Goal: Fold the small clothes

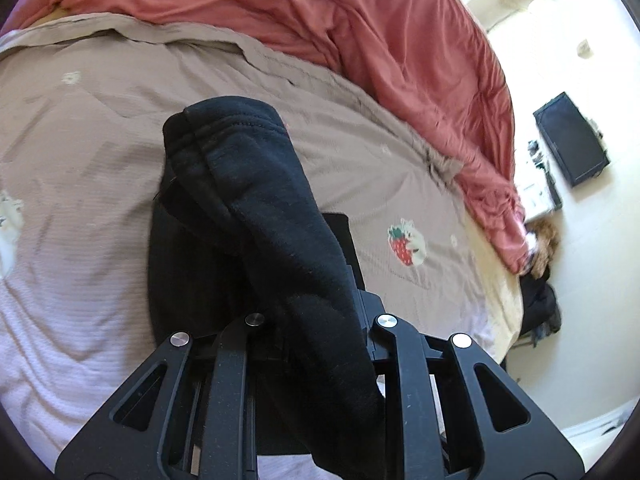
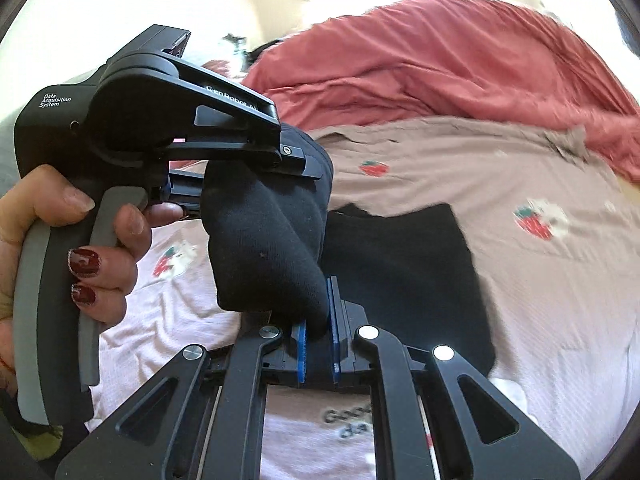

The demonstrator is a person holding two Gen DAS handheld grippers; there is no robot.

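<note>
A small black garment (image 1: 256,208) hangs between both grippers above the bed. In the left wrist view it drapes over my left gripper (image 1: 316,320) and hides the fingers, which are shut on it. In the right wrist view my right gripper (image 2: 318,344) pinches a bunched end of the black garment (image 2: 272,240) between its blue pads (image 2: 333,320). The left gripper's body (image 2: 160,120), held by a hand with red nails, clamps the garment's other end just ahead. The rest of the garment (image 2: 408,272) lies flat on the bed below.
The bed has a pinkish-brown cover with strawberry prints (image 1: 404,244). A red blanket (image 1: 360,28) is heaped along the far side (image 2: 460,64). Beyond the bed's right edge are a black screen (image 1: 572,140) and dark items on a pale floor (image 1: 540,304).
</note>
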